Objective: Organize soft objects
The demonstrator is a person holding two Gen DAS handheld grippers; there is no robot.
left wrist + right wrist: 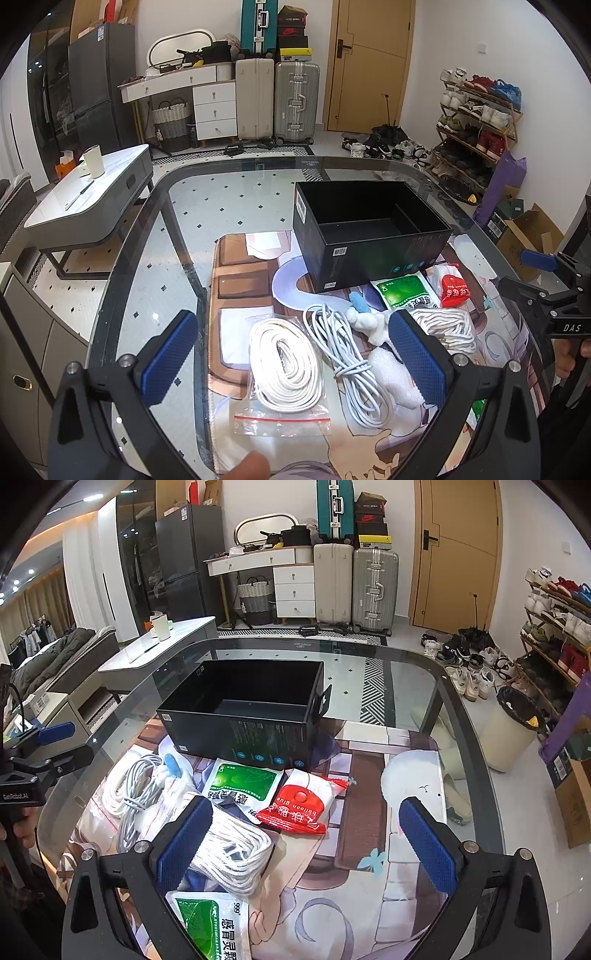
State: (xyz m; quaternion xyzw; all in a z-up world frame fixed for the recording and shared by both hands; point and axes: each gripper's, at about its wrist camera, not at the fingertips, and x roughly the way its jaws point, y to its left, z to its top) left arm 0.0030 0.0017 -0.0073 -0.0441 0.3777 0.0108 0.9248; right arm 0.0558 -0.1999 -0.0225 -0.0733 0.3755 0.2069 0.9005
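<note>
An open black box [369, 229] [243, 709] stands on a printed mat [236, 266] [369, 849]. In front of it lie a bagged coil of white rope [284, 369], a grey-white cable bundle [351, 354] [140, 794], a small white and blue soft piece [364, 314], a second white rope coil [447, 325] [236, 853], green sachets [404, 291] [240, 784] [210, 923] and a red balloon-glue pack [454, 288] [299, 808]. My left gripper [291, 358] hovers open above the rope and cable. My right gripper [306, 845] is open, with the rope coil at its left finger.
The mat lies on a glass table [177, 236] [424, 686]. A low white table [92, 195] stands to the left, suitcases [277, 99] and a door [369, 62] behind, a shoe rack [476, 122] and a bin [513, 727] to the right. A fingertip [251, 467] shows at the bottom edge.
</note>
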